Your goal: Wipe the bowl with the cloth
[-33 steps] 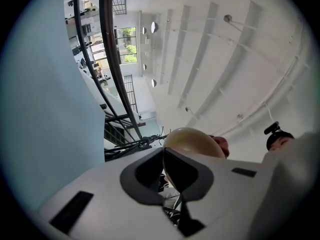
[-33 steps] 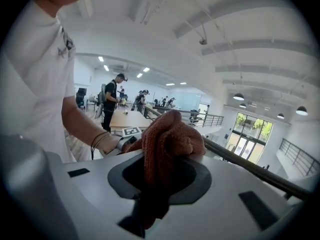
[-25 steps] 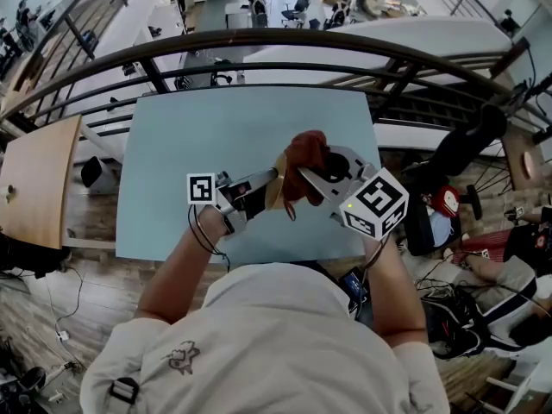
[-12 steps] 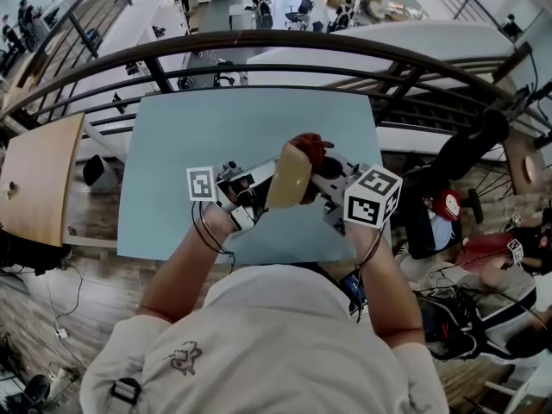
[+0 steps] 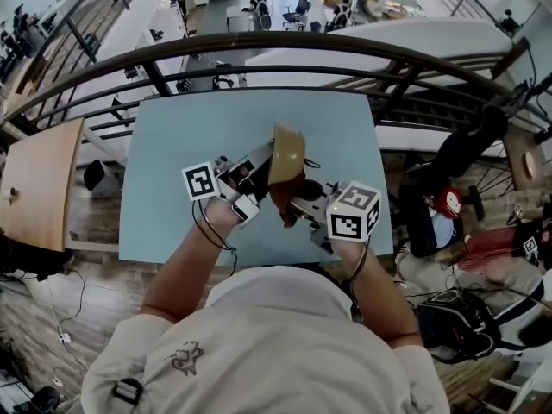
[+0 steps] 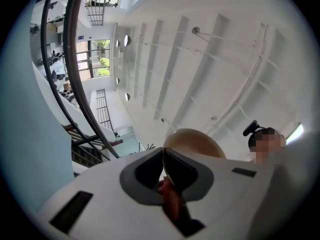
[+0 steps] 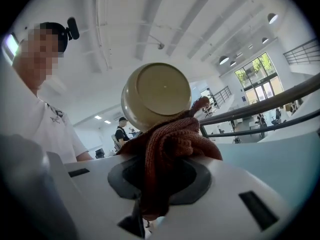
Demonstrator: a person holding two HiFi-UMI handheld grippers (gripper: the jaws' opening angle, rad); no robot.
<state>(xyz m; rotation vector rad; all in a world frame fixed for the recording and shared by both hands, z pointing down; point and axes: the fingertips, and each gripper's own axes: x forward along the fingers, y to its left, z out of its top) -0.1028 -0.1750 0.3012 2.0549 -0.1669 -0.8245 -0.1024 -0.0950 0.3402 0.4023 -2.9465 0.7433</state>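
A cream bowl [image 5: 287, 153] is held up on edge above the light blue table [image 5: 172, 145], its rim pinched in my left gripper [image 5: 270, 156], which is shut on it. The left gripper view shows that rim [image 6: 192, 141] caught between the two pads. My right gripper [image 5: 289, 198] is shut on a rust-red knitted cloth [image 5: 283, 195], which hangs just under the bowl. From the right gripper view the cloth [image 7: 167, 149] bunches out of the jaws and touches the lower edge of the bowl [image 7: 156, 95], whose base faces the camera.
A dark metal railing [image 5: 259, 50] curves along the table's far edge. A wooden table [image 5: 39, 179] stands to the left. On the right lie bags and chair legs [image 5: 448, 197] on the floor. The person's arms [image 5: 185, 261] fill the near side.
The bowl has risen and tipped further up on edge. My right gripper has dropped toward me with the cloth, from over the bowl to just below it. The left gripper shifted slightly left.
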